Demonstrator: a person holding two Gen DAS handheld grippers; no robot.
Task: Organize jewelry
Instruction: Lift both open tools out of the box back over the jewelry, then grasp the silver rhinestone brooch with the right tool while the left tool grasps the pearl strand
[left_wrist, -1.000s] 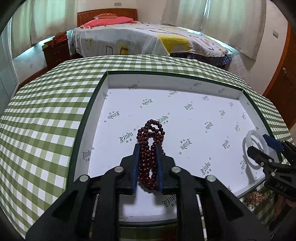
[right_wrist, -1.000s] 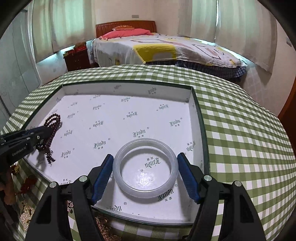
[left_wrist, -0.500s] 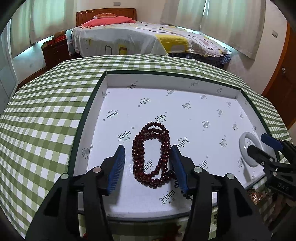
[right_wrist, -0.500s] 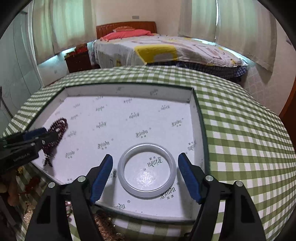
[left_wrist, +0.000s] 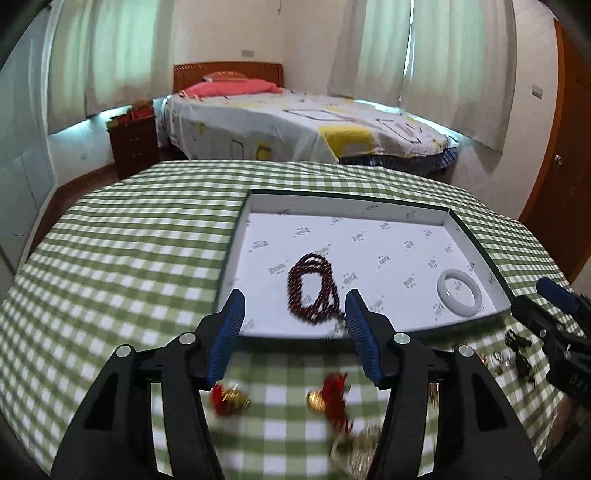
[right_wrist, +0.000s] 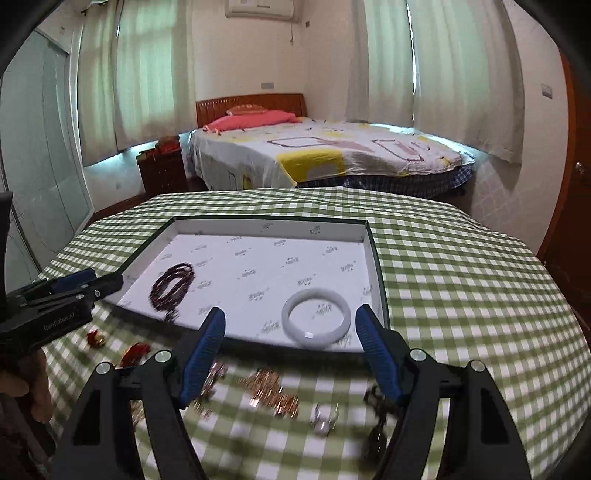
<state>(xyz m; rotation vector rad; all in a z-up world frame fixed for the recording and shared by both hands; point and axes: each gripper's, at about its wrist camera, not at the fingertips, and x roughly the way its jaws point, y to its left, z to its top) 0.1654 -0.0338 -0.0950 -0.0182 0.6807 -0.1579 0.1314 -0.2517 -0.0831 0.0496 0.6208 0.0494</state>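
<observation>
Left gripper (left_wrist: 293, 332): we hold it spread, empty, above red-gold charms (left_wrist: 229, 397) on checked cloth (left_wrist: 129, 258). Bead strand (left_wrist: 314, 291) and white bangle (right_wrist: 316, 319) lie in tray (right_wrist: 269, 225). Right gripper (right_wrist: 291, 350) spread over gold chain (right_wrist: 273, 395). Next we judge: descend, pinch loose piece.

You see a checked cloth (left_wrist: 140, 251) covering the table, matt and woven. The tray (right_wrist: 364, 236) is lined with matt printed paper. The beads (left_wrist: 314, 291) look glossy dark red; the bangle (right_wrist: 316, 323) is smooth, milky, polished.
</observation>
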